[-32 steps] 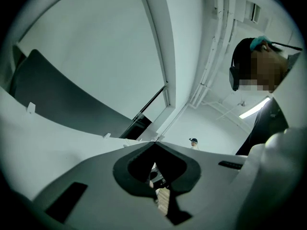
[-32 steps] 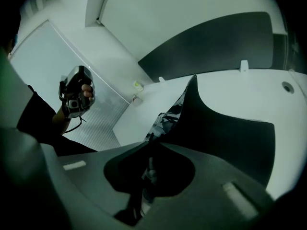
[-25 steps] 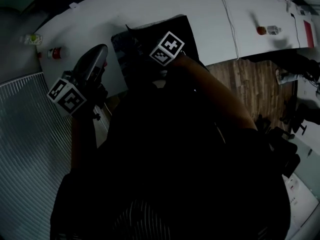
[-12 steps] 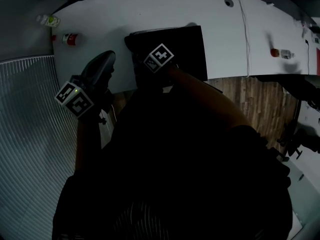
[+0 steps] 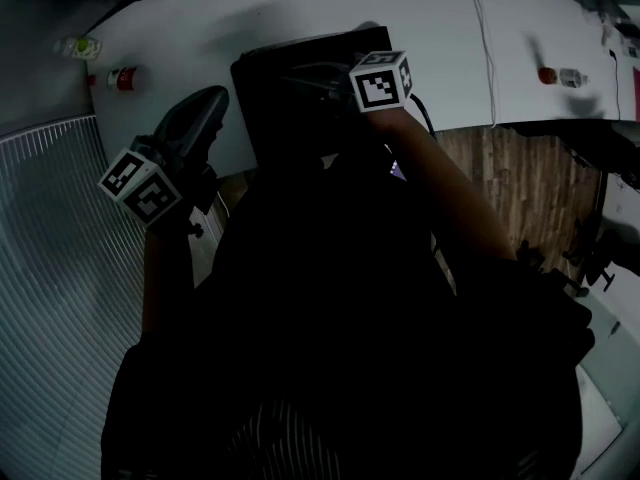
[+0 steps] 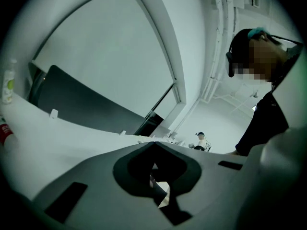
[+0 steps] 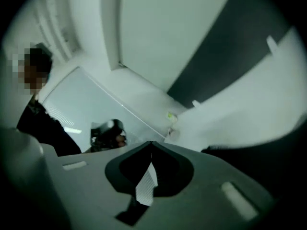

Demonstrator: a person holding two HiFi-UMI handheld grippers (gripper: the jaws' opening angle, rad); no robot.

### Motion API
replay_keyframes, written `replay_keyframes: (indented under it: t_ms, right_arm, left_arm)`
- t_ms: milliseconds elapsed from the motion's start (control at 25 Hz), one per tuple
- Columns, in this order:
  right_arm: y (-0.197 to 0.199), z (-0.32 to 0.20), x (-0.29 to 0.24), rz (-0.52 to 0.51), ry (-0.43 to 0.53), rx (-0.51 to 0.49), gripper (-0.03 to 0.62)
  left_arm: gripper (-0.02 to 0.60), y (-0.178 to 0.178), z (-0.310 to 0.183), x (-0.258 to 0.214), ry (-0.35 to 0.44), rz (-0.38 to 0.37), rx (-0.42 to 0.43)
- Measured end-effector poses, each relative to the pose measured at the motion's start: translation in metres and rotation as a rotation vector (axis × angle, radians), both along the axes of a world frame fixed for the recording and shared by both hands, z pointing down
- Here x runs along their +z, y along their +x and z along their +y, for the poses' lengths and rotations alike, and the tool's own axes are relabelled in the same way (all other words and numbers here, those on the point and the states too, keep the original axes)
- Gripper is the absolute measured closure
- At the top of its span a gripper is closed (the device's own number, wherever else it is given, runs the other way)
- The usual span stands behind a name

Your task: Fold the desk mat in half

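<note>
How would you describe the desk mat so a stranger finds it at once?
Start from the long white table across the top of the head view. At the middle of its near edge lies the desk mat, a black rectangle. It is the only large dark thing there; the red container and cable are small.

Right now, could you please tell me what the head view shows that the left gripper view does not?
Only the head view shows the black desk mat on the white desk, the right gripper over it, a cable and the wooden floor. Only the left gripper view shows the jaws of the left gripper closed together on nothing, and a person's head at the right edge. Both show that gripper, the desk, the bottle and the red can.
</note>
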State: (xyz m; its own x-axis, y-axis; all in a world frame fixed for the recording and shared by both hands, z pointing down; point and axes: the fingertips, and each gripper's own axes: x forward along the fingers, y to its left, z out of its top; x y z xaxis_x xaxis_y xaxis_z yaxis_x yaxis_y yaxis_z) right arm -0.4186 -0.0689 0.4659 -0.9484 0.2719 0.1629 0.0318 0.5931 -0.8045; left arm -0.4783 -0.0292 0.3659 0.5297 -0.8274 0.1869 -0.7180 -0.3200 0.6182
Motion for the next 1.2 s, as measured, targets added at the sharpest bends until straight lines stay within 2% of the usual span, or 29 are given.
replay_keyframes:
  t_ms: [80,160,280,400,560,720,960,1200]
  right_arm:
    - [0.042,-0.022,-0.06,-0.129,0.137,0.073,0.591]
    - [0.09,-0.037,-0.104,-0.208,0.223,0.176,0.591]
    - [0.146,-0.042,-0.146,-0.208,0.357,0.307,0.591]
    - [0.185,-0.033,-0.173,-0.198,0.438,0.409,0.591]
    - [0.22,-0.032,-0.176,-0.186,0.434,0.505,0.591]
    - [0.235,-0.026,-0.17,-0.169,0.426,0.528,0.592]
    - [0.24,-0.022,-0.171,-0.166,0.432,0.541,0.591]
    - [0.239,-0.015,-0.169,-0.163,0.425,0.533,0.591]
  left_arm:
    - [0.574,0.014,-0.01,-0.006,0.021,-0.04,0.073]
    - [0.574,0.03,-0.021,-0.014,0.051,-0.051,0.136]
    - [0.574,0.059,-0.039,-0.031,0.101,-0.044,0.229]
    - [0.574,0.099,-0.056,-0.048,0.144,-0.048,0.337]
    - [0.574,0.136,-0.067,-0.061,0.168,-0.031,0.415]
    - [0.574,0.158,-0.068,-0.061,0.169,-0.002,0.451]
    - [0.574,0.171,-0.061,-0.05,0.131,-0.003,0.497]
    - [0.574,0.169,-0.054,-0.039,0.101,0.009,0.481]
